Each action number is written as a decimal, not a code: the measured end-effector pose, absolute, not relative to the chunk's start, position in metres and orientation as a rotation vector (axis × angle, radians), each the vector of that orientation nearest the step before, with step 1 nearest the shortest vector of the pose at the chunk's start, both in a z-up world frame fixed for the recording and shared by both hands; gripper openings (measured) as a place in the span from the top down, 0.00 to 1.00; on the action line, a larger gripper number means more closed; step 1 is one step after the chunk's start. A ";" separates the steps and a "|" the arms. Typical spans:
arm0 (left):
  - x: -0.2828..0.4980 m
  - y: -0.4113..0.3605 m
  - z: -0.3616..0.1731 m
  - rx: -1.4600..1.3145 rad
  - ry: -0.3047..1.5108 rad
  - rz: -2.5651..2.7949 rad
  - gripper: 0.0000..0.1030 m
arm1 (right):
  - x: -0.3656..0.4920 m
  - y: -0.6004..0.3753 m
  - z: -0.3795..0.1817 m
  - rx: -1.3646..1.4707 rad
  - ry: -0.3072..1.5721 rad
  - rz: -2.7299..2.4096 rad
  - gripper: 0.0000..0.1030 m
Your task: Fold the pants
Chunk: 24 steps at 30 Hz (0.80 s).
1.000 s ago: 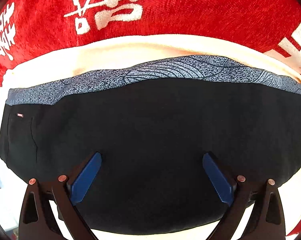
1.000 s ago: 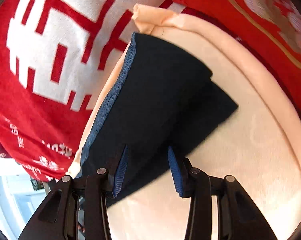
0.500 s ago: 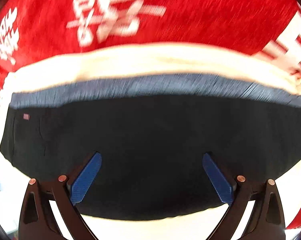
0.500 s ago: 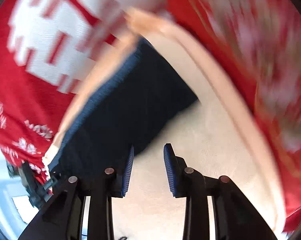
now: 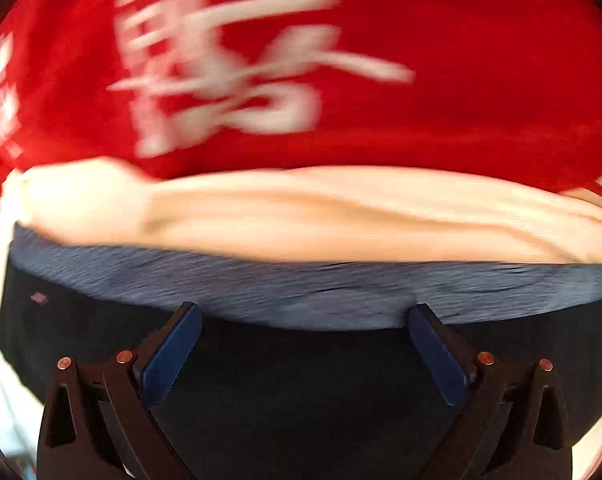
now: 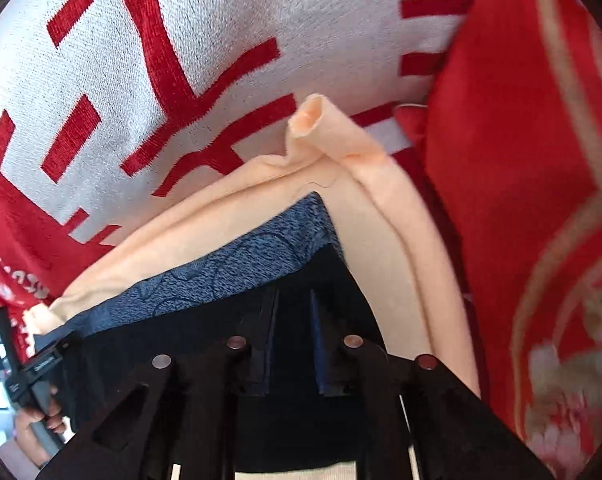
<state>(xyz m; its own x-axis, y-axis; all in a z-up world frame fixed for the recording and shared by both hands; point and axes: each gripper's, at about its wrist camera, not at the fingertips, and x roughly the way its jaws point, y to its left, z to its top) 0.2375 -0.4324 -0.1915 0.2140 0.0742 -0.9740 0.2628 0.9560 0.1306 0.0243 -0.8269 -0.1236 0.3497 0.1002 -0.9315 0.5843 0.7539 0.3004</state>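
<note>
From my left wrist camera I see the left gripper (image 5: 305,344) spread wide, its 2 blue pads (image 5: 169,356) well apart and nothing caught between them, hanging over the black pants (image 5: 301,400). The pants lie flat and folded on a cream cloth (image 5: 341,220), with the grey-blue patterned waistband (image 5: 301,292) running across the view just beyond the fingertips; a small tag (image 5: 40,298) sits on the black fabric at the left. Past the cream cloth is a red blanket (image 5: 461,100) with white characters, heavily blurred in this view. From my right wrist camera the right gripper (image 6: 293,300) has its 2 fingers drawn close together with only a narrow gap, tips down at the black fabric near the corner of the waistband (image 6: 241,268); the fabric between them is dark, so I cannot tell whether they pinch it or just press against it. The cream cloth (image 6: 401,240) frames the pants on 2 sides and its corner is curled up into a small roll at the far end. Beyond it lies the red and white blanket (image 6: 181,80), and a red cushion (image 6: 521,200) with pale gold trim stands to the right. At the lower left edge of this view I catch the other handle with fingers (image 6: 41,420) wrapped around it.
</note>
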 end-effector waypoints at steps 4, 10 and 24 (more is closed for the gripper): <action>0.234 -0.396 -0.171 0.320 1.357 -0.049 0.00 | 0.011 -0.810 -0.109 0.788 1.195 -0.322 0.70; 0.215 -0.339 -0.160 0.339 1.370 -0.018 0.00 | -0.004 -0.722 -0.098 0.912 1.230 -0.103 0.60; 0.243 -0.176 -0.180 0.390 1.273 -0.052 0.00 | 0.019 -0.439 -0.153 1.128 1.290 0.268 0.58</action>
